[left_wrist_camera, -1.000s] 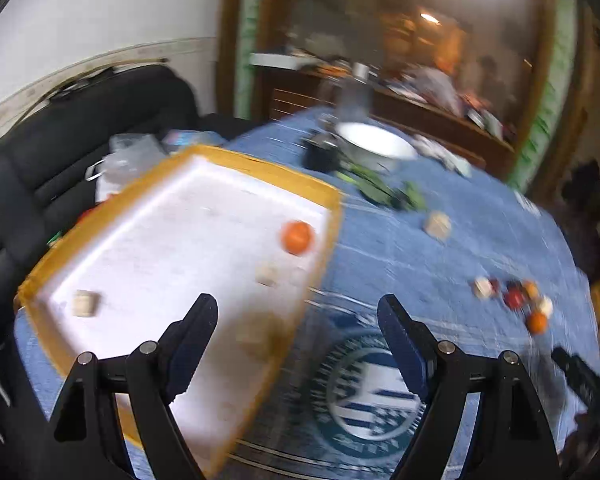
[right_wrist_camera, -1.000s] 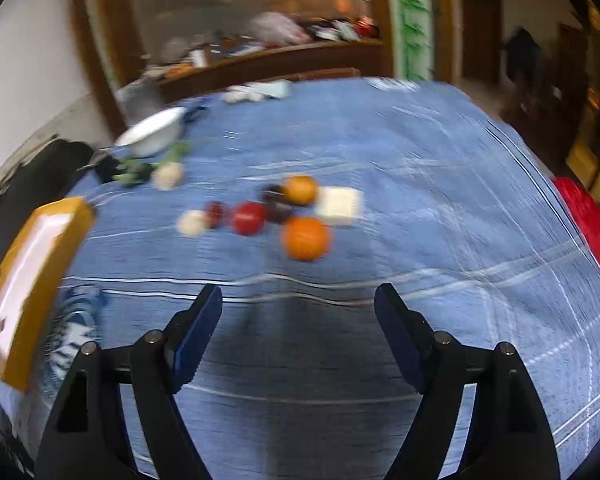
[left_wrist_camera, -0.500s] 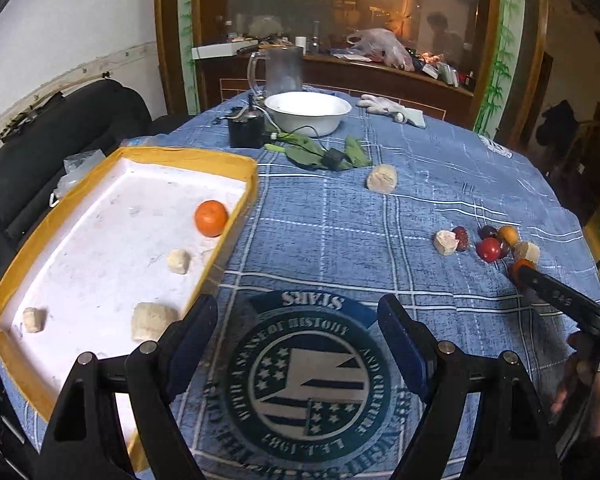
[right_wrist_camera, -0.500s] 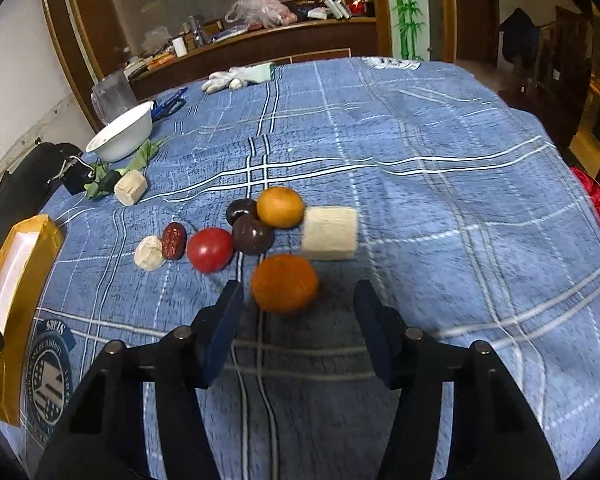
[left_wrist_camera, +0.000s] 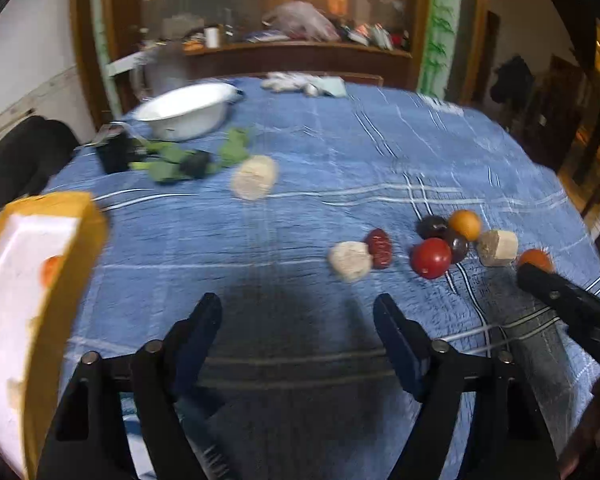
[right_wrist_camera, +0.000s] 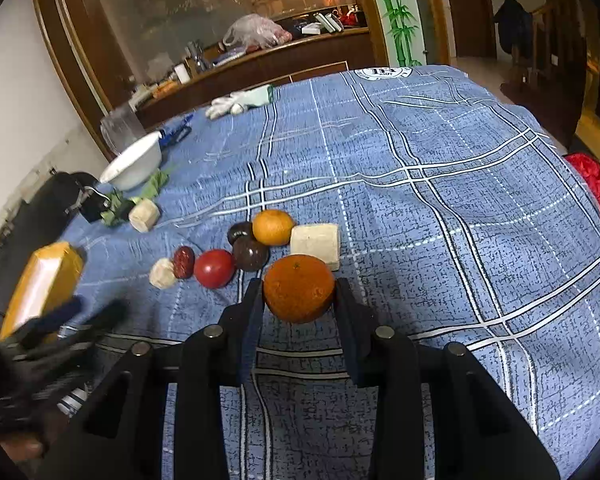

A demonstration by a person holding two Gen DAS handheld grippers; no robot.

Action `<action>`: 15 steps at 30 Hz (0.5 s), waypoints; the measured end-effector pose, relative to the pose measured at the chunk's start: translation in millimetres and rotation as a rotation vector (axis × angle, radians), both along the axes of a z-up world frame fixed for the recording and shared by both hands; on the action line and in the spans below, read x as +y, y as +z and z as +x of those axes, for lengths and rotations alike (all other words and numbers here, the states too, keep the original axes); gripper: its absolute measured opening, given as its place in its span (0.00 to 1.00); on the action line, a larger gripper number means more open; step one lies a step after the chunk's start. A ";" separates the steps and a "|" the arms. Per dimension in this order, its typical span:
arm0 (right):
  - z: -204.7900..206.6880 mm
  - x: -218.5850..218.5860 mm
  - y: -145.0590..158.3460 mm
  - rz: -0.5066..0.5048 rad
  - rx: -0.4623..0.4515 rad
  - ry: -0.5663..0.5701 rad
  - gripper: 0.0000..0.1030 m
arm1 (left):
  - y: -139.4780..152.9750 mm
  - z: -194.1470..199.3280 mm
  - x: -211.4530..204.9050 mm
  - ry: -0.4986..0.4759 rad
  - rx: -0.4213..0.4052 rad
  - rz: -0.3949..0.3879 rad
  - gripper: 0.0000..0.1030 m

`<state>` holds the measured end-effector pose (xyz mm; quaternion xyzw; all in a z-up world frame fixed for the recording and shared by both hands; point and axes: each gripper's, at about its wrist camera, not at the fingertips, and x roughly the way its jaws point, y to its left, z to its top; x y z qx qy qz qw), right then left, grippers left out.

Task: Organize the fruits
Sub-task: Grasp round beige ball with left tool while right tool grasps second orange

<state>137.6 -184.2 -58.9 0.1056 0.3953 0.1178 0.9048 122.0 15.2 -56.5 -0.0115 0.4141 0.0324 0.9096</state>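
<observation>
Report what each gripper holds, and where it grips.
Right gripper: clamped on the large orange, fingers at its left and right sides. Left gripper: open, holding nothing.

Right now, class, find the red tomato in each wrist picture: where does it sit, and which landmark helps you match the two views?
Left wrist view: the red tomato lies right of centre, between the dark red date and the pale block.
Right wrist view: the tomato lies left of centre, beside the date.
Shared landmark: the white bowl at the table's far left.
</observation>
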 end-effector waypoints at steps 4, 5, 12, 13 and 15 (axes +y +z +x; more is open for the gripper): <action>1.1 -0.6 1.6 0.035 -0.010 0.021 0.36 | -10.3 19.3 -8.7 -0.020 0.023 0.030 0.62; 1.5 -0.7 1.5 0.044 -0.009 0.027 0.36 | -11.3 21.8 -9.4 -0.018 0.025 0.032 0.60; 5.2 -0.5 -0.5 0.081 0.005 0.053 0.36 | -15.8 40.8 -13.5 -0.024 0.036 -0.006 0.37; 5.0 -0.6 -0.2 0.084 0.003 0.054 0.36 | -15.4 40.8 -14.7 -0.028 0.032 -0.002 0.31; 4.7 -0.7 -0.3 0.088 0.002 0.057 0.36 | -15.0 41.0 -17.1 -0.036 0.032 0.011 0.27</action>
